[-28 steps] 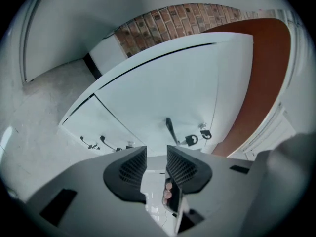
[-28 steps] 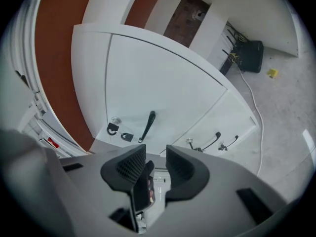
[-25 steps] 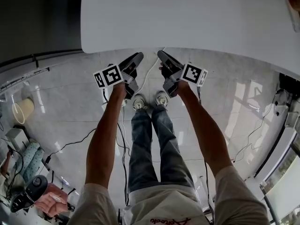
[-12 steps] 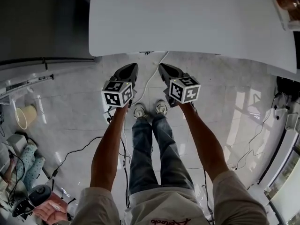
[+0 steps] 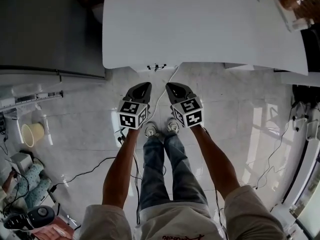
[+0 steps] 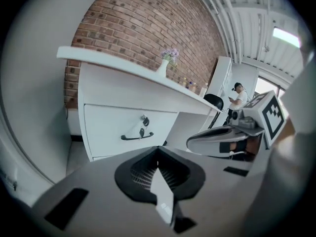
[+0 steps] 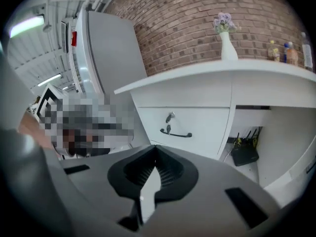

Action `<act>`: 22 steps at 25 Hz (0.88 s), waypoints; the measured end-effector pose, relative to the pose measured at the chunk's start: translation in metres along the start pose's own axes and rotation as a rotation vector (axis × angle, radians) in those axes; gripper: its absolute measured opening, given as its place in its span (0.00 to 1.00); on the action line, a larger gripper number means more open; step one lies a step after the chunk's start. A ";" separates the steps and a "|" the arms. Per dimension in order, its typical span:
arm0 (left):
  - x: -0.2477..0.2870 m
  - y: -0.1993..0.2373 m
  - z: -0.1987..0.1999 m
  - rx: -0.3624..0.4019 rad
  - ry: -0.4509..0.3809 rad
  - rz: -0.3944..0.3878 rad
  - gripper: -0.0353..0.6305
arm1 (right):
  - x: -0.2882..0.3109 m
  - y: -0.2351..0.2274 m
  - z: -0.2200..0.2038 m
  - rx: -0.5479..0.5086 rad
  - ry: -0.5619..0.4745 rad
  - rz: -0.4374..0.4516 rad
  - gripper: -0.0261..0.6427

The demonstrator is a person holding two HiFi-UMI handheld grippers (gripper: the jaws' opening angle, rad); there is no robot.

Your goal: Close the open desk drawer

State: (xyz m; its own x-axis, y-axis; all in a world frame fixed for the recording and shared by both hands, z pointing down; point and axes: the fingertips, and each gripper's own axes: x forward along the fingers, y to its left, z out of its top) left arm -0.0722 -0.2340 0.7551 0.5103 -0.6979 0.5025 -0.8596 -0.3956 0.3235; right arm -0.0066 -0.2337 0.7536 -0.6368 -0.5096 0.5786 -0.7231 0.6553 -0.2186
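Observation:
A white desk [image 5: 200, 24] fills the top of the head view. Its drawer [image 6: 131, 127] [image 7: 185, 125] has a black handle [image 6: 137, 136] [image 7: 175, 133] with keys [image 6: 144, 120] hanging in the lock above it. I cannot tell how far the drawer front stands out. My left gripper [image 5: 141, 88] [image 6: 158, 149] and right gripper [image 5: 172, 87] [image 7: 156, 152] hang side by side over the floor, short of the desk's edge. Both point at the drawer, are shut and hold nothing. In the left gripper view the right gripper [image 6: 217, 139] shows at the right.
A vase of flowers [image 6: 165, 63] [image 7: 225, 41] and bottles [image 7: 286, 51] stand on the desk. A router [image 7: 245, 152] sits in the knee space. A grey fridge [image 7: 111, 68] stands left of the desk. Cables [image 5: 85, 171] cross the tiled floor. A person [image 6: 239, 95] stands far off.
Both grippers have rolled, so their marker cubes now sit on top instead of out to the sides. They now show farther from the desk's edge in the picture.

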 end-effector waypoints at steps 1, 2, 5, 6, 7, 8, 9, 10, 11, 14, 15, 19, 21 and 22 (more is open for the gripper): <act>-0.007 -0.008 0.007 0.006 -0.015 -0.002 0.07 | -0.011 0.005 0.008 -0.004 -0.019 -0.001 0.07; -0.016 -0.015 0.015 0.011 -0.034 -0.004 0.07 | -0.022 0.010 0.017 -0.010 -0.042 -0.002 0.07; -0.044 -0.038 0.045 0.044 -0.087 -0.012 0.07 | -0.061 0.026 0.047 -0.029 -0.106 -0.013 0.07; -0.054 -0.045 0.054 0.064 -0.098 -0.015 0.07 | -0.075 0.030 0.056 -0.029 -0.124 -0.019 0.06; -0.065 -0.052 0.064 0.082 -0.105 -0.018 0.07 | -0.090 0.035 0.065 -0.026 -0.141 -0.026 0.06; -0.076 -0.058 0.074 0.097 -0.114 -0.019 0.07 | -0.104 0.039 0.075 -0.023 -0.157 -0.033 0.06; -0.086 -0.062 0.086 0.109 -0.126 -0.017 0.07 | -0.116 0.042 0.086 -0.025 -0.175 -0.041 0.06; -0.094 -0.064 0.102 0.121 -0.144 -0.013 0.07 | -0.126 0.043 0.098 -0.031 -0.196 -0.048 0.06; -0.100 -0.065 0.119 0.136 -0.168 -0.008 0.07 | -0.133 0.042 0.113 -0.040 -0.220 -0.055 0.07; -0.118 -0.070 0.173 0.174 -0.239 0.003 0.07 | -0.153 0.039 0.158 -0.067 -0.281 -0.076 0.06; -0.126 -0.074 0.189 0.184 -0.258 0.006 0.07 | -0.160 0.041 0.172 -0.076 -0.296 -0.081 0.07; -0.157 -0.089 0.245 0.218 -0.326 0.007 0.07 | -0.187 0.053 0.219 -0.120 -0.347 -0.091 0.06; -0.169 -0.096 0.260 0.214 -0.346 0.006 0.07 | -0.198 0.056 0.232 -0.128 -0.360 -0.103 0.06; -0.173 -0.100 0.264 0.215 -0.350 0.003 0.07 | -0.203 0.057 0.236 -0.127 -0.363 -0.111 0.06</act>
State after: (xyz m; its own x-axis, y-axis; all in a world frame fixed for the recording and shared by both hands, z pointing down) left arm -0.0817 -0.2314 0.4236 0.4993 -0.8458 0.1880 -0.8662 -0.4827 0.1289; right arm 0.0186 -0.2246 0.4382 -0.6266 -0.7300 0.2731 -0.7682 0.6375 -0.0584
